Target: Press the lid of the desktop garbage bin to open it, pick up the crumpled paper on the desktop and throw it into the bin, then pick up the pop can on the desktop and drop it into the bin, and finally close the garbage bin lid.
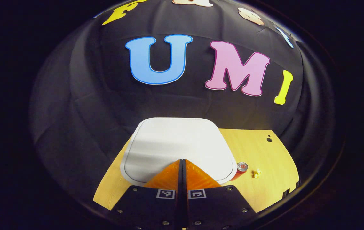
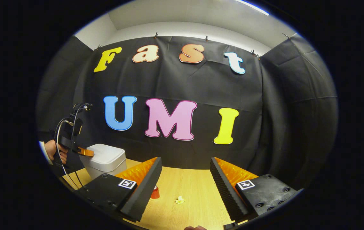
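On the smooth rounded bin lid rests the clenched left gripper; the ridged right gripper gapes wide.

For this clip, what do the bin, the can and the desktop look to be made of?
The bin looks like white moulded plastic with a smooth, matte finish: rounded corners, and an even lid with a soft sheen. The can looks like metal: a shiny silvery top above a red side. The desktop looks like pale wood or a wood-look laminate: fine straight grain lines, low gloss; which of the two I cannot tell.
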### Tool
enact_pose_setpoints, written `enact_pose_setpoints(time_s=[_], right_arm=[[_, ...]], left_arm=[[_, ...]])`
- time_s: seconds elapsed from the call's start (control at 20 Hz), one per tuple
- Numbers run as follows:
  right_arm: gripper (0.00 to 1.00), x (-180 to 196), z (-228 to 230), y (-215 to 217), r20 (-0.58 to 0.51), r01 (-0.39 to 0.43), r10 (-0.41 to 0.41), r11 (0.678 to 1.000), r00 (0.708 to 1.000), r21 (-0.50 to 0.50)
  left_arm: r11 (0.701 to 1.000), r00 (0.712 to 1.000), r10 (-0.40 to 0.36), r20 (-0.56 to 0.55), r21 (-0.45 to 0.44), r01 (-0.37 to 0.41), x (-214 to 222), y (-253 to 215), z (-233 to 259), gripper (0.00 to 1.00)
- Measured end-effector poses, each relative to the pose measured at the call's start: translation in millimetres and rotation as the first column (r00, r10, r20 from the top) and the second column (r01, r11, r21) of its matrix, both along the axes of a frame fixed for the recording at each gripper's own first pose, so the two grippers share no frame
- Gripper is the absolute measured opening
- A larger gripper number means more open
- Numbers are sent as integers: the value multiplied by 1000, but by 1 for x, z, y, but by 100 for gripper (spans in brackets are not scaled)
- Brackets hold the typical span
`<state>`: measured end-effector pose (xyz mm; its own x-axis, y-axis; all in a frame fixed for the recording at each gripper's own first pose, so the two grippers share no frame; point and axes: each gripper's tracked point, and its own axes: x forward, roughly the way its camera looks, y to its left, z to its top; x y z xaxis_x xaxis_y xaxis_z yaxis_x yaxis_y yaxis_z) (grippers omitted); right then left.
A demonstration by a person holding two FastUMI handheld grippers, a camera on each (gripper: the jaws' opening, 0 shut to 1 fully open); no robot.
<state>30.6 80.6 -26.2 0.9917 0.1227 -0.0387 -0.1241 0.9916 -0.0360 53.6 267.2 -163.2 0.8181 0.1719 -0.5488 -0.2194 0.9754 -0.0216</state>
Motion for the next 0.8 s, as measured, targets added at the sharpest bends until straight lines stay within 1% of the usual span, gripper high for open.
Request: enact_pose_setpoints(time_s=[0.05,0.15,0.25,0.4,0.45,0.55,0.7,0.8], right_arm=[[87,1,0,0,1,0,0,1000,1000,-2],[88,2,-2,0,-5,-1,1,1000,1000,-6],[87,4,-1,-2,-8,4,-4,1000,1000,-6],[87,4,2,-1,-2,12,-12,1000,1000,-10],[98,4,1,-2,0,14,-14,1000,1000,-15],[98,3,0,1,-3,13,-13,1000,1000,-20],[98,3,3,5,1,13,-13,1000,1000,-16],[98,2,6,9,11,10,-10,1000,1000,-23]], left_arm=[[1000,1000,-1,1,11,1,2,0,2,1],[997,1000,-17,26,74,15,7,1,12,1],[994,1000,-17,19,112,14,6,0,15,1],[985,993,-26,117,175,5,14,2,46,1],[978,988,-37,151,210,4,17,3,60,1],[967,979,-51,199,256,-2,16,2,81,1],[974,956,-64,287,224,-2,12,-11,109,1],[974,938,-76,339,226,-3,8,-15,127,1]])
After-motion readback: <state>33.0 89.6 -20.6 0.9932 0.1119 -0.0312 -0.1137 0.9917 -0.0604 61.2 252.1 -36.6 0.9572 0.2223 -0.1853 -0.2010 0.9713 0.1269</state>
